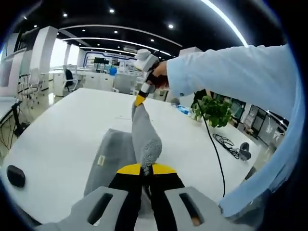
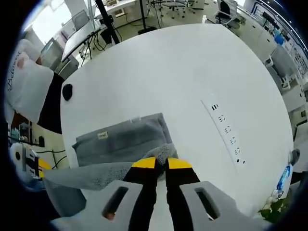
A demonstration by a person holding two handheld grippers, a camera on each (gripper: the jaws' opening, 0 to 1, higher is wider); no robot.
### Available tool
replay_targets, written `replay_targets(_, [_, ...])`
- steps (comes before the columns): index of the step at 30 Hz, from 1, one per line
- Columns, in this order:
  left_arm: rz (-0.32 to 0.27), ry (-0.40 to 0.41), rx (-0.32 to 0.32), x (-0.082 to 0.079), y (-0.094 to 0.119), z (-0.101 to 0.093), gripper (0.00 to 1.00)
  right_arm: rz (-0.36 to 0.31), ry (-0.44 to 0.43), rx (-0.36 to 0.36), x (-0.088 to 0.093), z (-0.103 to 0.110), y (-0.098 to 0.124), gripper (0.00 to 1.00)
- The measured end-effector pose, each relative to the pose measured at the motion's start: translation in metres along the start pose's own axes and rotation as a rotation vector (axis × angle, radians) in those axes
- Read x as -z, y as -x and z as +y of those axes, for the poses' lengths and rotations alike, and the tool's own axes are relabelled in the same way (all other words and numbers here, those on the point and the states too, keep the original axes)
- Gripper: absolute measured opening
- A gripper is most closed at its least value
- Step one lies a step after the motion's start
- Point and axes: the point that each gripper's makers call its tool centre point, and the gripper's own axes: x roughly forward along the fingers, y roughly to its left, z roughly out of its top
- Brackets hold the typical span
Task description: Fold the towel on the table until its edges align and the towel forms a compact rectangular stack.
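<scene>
On the white counter (image 2: 202, 62) in an open office, the left gripper (image 1: 146, 169) and right gripper (image 2: 161, 163), each clamped on the grey towel (image 2: 122, 139), lift one edge mid-fold; next, carry it across to meet the edge lying mid-counter.

One towel (image 1: 126, 153), grey, one tag (image 2: 102, 135) on it. One white bench (image 1: 62, 139). Two grippers: left (image 1: 147, 169), right (image 2: 161, 163). One plant (image 1: 215, 110). One black puck (image 2: 67, 91). One cable (image 1: 226, 143).
</scene>
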Motion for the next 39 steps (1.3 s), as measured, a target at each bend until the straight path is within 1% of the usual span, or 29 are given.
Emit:
replay_targets(3, [-0.005,0.053,-0.025,0.005,0.002,0.016,0.05,0.001,-0.006,-0.004,-0.002,0.004,-0.004,0.04])
replay_targets(8, [0.004,0.077,-0.069,0.013,0.006,0.038,0.05,0.006,-0.011,-0.017,-0.006,0.008,-0.017,0.04])
replay_targets(10, [0.022,0.067,-0.094,0.018,0.007,0.047,0.05,0.008,-0.01,-0.021,-0.006,0.012,-0.023,0.04])
replay_targets(12, [0.035,0.062,-0.106,0.023,0.007,0.054,0.05,0.01,-0.006,-0.022,-0.005,0.017,-0.028,0.04])
replay_targets(14, [0.053,0.052,-0.12,0.027,0.006,0.058,0.05,0.013,0.004,-0.025,-0.004,0.022,-0.034,0.04])
replay_targets(19, [0.08,0.039,-0.134,0.034,0.003,0.066,0.05,0.004,0.017,-0.025,-0.01,0.025,-0.044,0.04])
replay_targets(22, [0.087,0.042,-0.14,0.037,0.002,0.069,0.05,0.0,0.02,-0.023,-0.012,0.024,-0.049,0.04])
replay_targets(28, [0.112,0.06,-0.159,0.047,-0.004,0.084,0.05,-0.006,0.02,-0.028,-0.012,0.023,-0.061,0.04])
replay_targets(33, [0.14,0.076,-0.174,0.058,-0.008,0.094,0.05,-0.004,0.023,-0.032,-0.013,0.023,-0.078,0.05])
replay_targets(34, [0.148,0.071,-0.179,0.059,-0.008,0.094,0.05,-0.006,0.023,-0.033,-0.013,0.023,-0.08,0.05])
replay_targets(37, [0.195,0.022,-0.197,0.066,-0.012,0.101,0.05,-0.008,0.025,-0.039,-0.015,0.024,-0.085,0.05])
replay_targets(39, [0.209,0.013,-0.201,0.069,-0.013,0.102,0.05,-0.007,0.025,-0.04,-0.017,0.025,-0.088,0.06])
